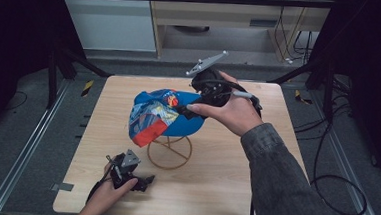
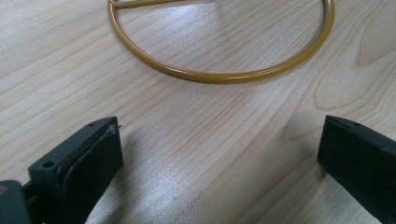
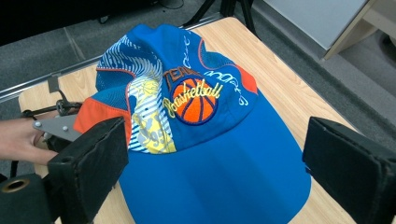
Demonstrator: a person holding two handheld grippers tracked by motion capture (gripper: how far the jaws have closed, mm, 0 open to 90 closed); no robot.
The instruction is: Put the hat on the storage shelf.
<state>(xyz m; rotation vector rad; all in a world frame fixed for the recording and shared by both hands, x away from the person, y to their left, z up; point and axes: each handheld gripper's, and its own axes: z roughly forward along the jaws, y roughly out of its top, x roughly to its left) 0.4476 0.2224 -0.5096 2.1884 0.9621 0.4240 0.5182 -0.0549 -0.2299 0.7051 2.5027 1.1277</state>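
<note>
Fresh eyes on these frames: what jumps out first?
The bright blue cap with a basketball logo, perched on a gold wire stand mid-table. The right hand-held gripper hovers over its brim, jaws wide. The left hand-held gripper rests open on the wood near the stand's ring.

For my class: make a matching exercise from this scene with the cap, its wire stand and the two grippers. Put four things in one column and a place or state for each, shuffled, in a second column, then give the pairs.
Things:
1. cap
2. wire stand
3. left gripper
4. right gripper

Places or states:
A. low on the table near the front edge, jaws open, nothing between them
B. gold ring base standing on the wood
C. blue, with a basketball patch, sitting on top of the stand
D. at the cap's brim, jaws wide apart, not pressing it

Pairs: 1-C, 2-B, 3-A, 4-D
</note>
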